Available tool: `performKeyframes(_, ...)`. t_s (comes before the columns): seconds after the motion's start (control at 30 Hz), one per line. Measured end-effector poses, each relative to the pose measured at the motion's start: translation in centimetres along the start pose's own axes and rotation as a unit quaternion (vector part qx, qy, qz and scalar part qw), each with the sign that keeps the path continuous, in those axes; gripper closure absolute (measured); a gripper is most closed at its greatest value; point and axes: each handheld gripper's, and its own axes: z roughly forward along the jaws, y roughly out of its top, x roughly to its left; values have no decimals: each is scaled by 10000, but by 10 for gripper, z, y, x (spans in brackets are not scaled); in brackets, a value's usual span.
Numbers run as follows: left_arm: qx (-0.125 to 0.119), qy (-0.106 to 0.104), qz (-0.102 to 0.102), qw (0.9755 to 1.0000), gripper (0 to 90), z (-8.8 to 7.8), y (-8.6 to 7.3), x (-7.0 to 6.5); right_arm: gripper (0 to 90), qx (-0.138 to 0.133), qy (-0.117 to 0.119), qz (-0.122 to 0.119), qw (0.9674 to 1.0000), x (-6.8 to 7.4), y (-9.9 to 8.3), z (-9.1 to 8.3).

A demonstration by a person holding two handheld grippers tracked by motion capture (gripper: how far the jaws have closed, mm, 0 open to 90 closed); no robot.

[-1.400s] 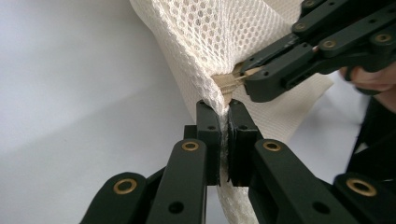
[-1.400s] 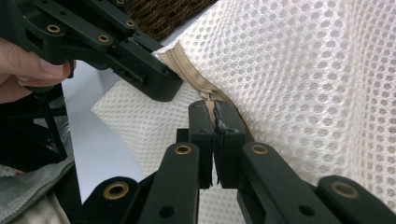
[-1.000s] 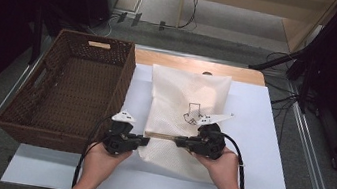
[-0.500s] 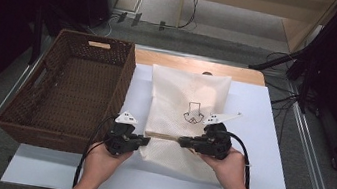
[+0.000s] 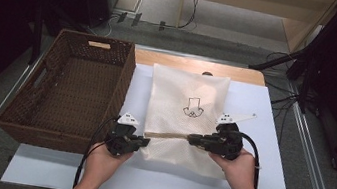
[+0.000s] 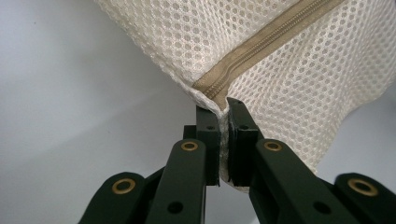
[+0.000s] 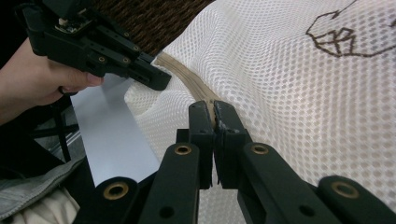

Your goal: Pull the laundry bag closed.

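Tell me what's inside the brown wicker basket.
The brown wicker basket shows only its bare woven floor; the strip just behind its near wall is hidden from the high view.

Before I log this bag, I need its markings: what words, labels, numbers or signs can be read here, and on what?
No readable words or numbers.
Mesh bag: a dark outline drawing, a sign with no letters.
Basket: a pale tag, too small to read.
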Motion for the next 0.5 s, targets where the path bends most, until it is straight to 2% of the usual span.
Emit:
performKeyframes(0.37,37,-76,-52,10000,861,3,0,4,879,-74,-22,142,9999,-5,0,-8)
performKeyframes(0.5,34,-28,-56,10000,861,5,1,2,879,-97,-50,185,9998,-7,-1,-11)
